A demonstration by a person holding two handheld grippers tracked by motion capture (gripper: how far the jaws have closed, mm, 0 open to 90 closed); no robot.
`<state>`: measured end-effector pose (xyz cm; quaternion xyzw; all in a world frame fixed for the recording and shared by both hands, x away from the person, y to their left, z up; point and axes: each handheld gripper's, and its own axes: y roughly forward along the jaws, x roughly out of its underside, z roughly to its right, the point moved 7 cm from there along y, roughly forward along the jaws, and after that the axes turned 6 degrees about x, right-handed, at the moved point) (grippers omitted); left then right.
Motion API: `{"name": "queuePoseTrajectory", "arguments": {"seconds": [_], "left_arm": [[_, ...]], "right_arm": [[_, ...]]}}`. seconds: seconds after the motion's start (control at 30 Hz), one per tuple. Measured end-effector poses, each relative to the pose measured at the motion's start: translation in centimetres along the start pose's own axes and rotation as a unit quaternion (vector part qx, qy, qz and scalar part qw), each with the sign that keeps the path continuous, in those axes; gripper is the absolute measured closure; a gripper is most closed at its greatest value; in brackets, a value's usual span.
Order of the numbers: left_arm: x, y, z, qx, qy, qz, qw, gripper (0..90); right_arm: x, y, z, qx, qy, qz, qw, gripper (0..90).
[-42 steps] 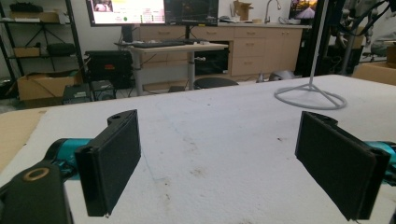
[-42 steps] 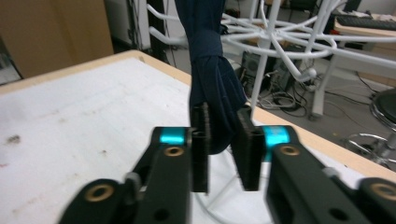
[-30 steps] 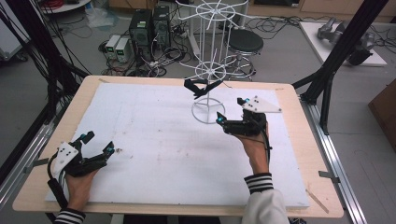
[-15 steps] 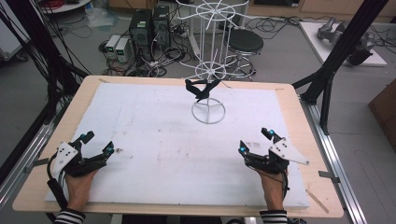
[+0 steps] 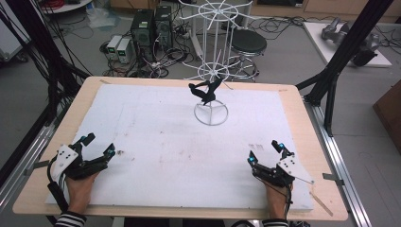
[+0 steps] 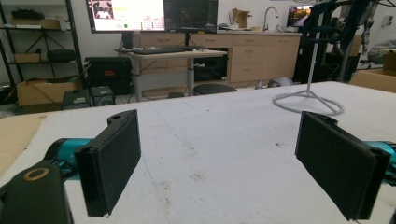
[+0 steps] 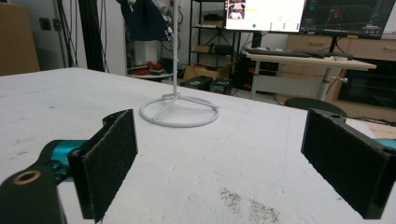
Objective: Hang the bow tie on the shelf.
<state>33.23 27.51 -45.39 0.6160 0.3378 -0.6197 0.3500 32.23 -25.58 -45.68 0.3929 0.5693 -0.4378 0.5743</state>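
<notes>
Resting low at the near corners of the white foam-topped table, both tools sit idle: left gripper near the left edge, right gripper near the right, jaws on each spread wide with nothing between them, as both gripper views confirm by the bare board seen between the black pads. The dark cloth item hangs on a lower arm of the white wire rack with a ring base, which stands at the far middle of the table, well apart from both tools; in the right gripper view it shows as a dark blue bundle high beside the pole. Judgement: this reads as a rest pose, with the hanging step looking done, or a fresh reach about to start. Any next move calls for a long forward reach to the rack, rising to the arm's height. Nothing lies on the table in between; the thin wire arms and the light ring base are the hazard, likely to snag or tip. Off the table stand computer towers and a black round stool.
</notes>
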Motion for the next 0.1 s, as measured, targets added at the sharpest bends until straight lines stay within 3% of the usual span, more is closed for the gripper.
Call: {"name": "queuePoseTrajectory", "arguments": {"seconds": [0.1], "left_arm": [[0.01,0.01,-0.04,-0.001,0.0,-0.001,1.0,14.6]], "right_arm": [[0.03,0.02,0.24,0.003,0.008,0.0,1.0,9.8]]}}
